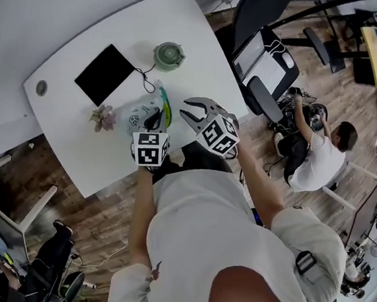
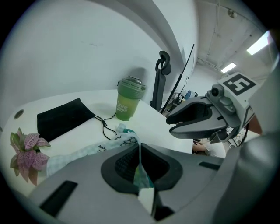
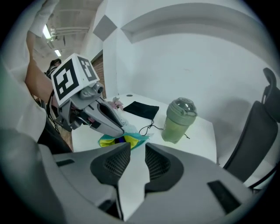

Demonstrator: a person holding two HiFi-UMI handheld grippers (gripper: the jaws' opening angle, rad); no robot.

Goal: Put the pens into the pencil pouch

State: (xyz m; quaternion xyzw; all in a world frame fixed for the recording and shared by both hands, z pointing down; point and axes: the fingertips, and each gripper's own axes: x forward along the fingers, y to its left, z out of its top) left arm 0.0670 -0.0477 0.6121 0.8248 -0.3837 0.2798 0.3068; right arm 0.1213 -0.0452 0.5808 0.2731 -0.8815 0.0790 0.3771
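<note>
A white worktop (image 1: pixel 184 41) is seen from above. A flat black cloth (image 1: pixel 105 73) is laid toward its far edge. The pencil pouch (image 1: pixel 138 112) is lying near the front edge, its fabric pinched between the closed left tongs (image 2: pixel 140 148). The right tongs (image 3: pixel 138 151) are held apart and empty, just beside the pouch. A green cup (image 1: pixel 169 55) is set right of the cloth.

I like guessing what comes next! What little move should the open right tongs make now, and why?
Probably bring the right tongs down to the free side of the pouch, at its gaping mouth, maybe to hold it too. They stand apart and empty, while the left tongs are shut on the pouch's edge.
</note>
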